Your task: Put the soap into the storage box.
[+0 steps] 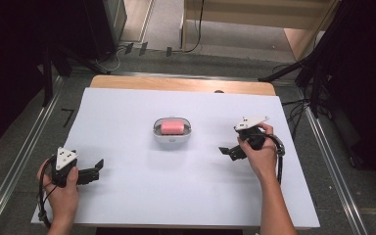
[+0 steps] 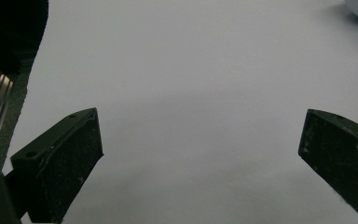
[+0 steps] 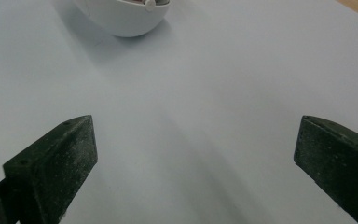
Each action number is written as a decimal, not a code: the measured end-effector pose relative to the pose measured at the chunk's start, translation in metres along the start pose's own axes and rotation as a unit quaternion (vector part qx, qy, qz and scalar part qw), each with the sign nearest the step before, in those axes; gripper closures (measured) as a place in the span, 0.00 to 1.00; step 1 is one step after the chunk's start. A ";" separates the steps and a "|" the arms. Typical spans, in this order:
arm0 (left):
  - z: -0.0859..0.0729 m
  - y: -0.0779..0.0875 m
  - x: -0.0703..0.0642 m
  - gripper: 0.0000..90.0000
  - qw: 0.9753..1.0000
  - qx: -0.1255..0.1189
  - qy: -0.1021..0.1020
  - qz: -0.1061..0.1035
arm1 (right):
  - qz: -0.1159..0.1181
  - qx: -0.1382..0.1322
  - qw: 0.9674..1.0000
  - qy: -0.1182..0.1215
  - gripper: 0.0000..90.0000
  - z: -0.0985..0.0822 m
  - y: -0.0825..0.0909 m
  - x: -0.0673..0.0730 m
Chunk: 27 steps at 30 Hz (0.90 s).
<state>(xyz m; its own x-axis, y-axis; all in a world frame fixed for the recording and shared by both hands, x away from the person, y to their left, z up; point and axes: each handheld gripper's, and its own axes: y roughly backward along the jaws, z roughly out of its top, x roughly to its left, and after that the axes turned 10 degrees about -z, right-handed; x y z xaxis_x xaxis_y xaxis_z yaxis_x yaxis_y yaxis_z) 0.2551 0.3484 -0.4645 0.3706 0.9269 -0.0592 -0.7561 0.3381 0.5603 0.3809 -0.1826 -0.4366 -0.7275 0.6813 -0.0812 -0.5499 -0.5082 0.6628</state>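
White dish [image 1: 172, 131] holding something pink, perhaps soap, lies between both gaping tongs.

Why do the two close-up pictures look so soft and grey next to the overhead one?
High view: even light, the white dish fairly crisp. Left gripper view: dim, the near jaws blurred, soft shadow on the sheet. Right gripper view: jaws also soft; the dish casts a faint shadow.

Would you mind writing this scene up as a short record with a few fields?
surface: white sheet over a wooden table
centre object: white dish holding a pink block
left gripper: open, near the sheet's left edge, nothing between its jaws
right gripper: open, right of the dish, apart from it
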 end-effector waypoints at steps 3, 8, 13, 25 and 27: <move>0.000 0.000 0.000 0.00 1.000 0.001 0.000 0.000 | -0.001 -0.003 1.000 -0.004 0.00 -0.006 0.004 -0.001; 0.000 0.000 0.000 0.00 1.000 0.001 0.000 0.002 | -0.006 -0.005 1.000 -0.013 0.00 -0.017 0.009 -0.002; 0.000 0.000 0.000 0.00 1.000 0.002 -0.001 0.001 | -0.009 -0.009 1.000 -0.023 0.00 -0.030 0.014 -0.003; 0.000 0.000 -0.001 0.00 1.000 0.001 -0.003 0.002 | -0.022 -0.016 0.998 -0.051 0.00 -0.065 0.031 -0.004; 0.000 0.000 -0.001 0.00 1.000 0.002 -0.004 0.002 | -0.024 -0.018 0.998 -0.055 0.00 -0.071 0.035 -0.004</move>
<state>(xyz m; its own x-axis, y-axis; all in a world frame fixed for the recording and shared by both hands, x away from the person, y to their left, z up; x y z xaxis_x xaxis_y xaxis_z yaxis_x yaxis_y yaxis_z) 0.2548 0.3476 -0.4644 0.3715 0.9270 -0.0506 -0.7558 0.3337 0.5634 0.3350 -0.2402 -0.4659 -0.6515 0.7581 -0.0295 -0.5991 -0.4903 0.6330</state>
